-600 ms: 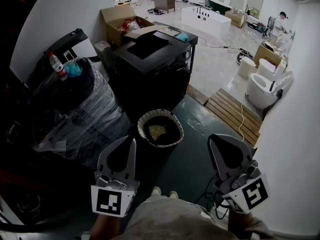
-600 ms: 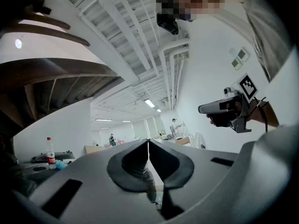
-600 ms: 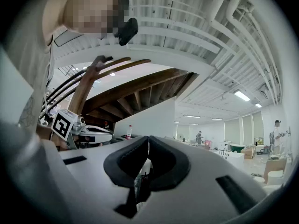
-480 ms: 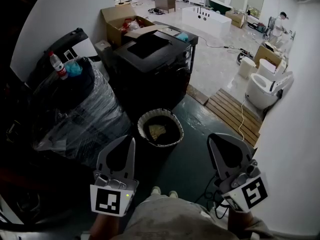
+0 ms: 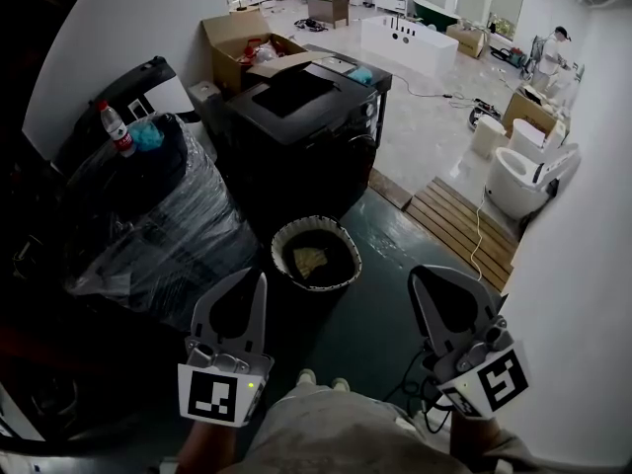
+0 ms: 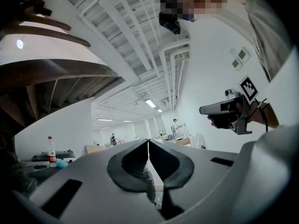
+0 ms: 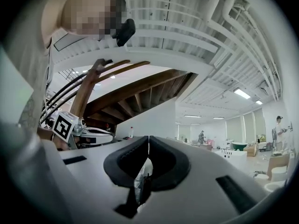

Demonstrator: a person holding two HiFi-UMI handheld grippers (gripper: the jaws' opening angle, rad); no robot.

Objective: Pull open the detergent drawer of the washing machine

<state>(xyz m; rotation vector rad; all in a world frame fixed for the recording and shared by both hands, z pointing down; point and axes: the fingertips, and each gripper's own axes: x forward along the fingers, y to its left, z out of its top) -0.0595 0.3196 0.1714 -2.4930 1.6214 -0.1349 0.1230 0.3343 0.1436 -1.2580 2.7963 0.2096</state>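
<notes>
Nothing moved, washing machine (image 5: 301, 126) drawer seemingly hidden

Fixture showroom, bathtub (image 5: 406, 43), toilet (image 5: 517, 180), washing machine (image 5: 296, 126)

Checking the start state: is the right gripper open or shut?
Shut: on the right gripper the jaws meet, nothing between them.

Basket (image 5: 347, 274) before washing machine (image 5: 296, 144)
</notes>
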